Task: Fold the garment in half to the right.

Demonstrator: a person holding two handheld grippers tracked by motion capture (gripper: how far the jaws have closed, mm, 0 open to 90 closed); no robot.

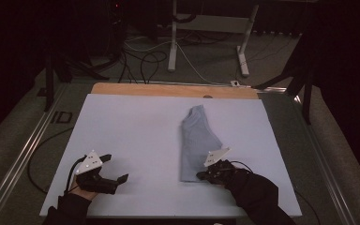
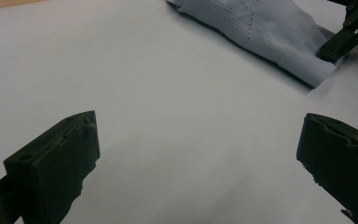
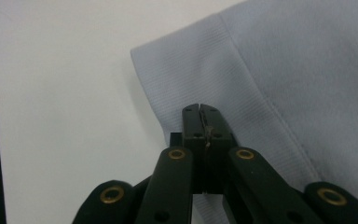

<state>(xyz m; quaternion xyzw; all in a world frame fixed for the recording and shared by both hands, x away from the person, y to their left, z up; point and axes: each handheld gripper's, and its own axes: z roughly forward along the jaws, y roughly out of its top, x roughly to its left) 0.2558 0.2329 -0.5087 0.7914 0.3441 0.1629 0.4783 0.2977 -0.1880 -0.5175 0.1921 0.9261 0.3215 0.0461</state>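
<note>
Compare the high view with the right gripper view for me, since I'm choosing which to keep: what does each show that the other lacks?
High view alone: the left tool, jaws open, resting on the sheet, the whole folded cloth, and the floor cables beyond the table. Right gripper view alone: the cloth's ribbed hem up close, with the right tool shut, its tips over that hem; whether it pinches fabric is unclear. Both share the cloth, the sheet and the right tool.

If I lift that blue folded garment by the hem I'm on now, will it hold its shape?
Probably not. The garment is thin knit cloth lying flat in soft folds, so it would likely droop and unfold from the right gripper, shut at its ribbed hem. It looks light, and pushed across the smooth table it may bunch rather than slide.
</note>
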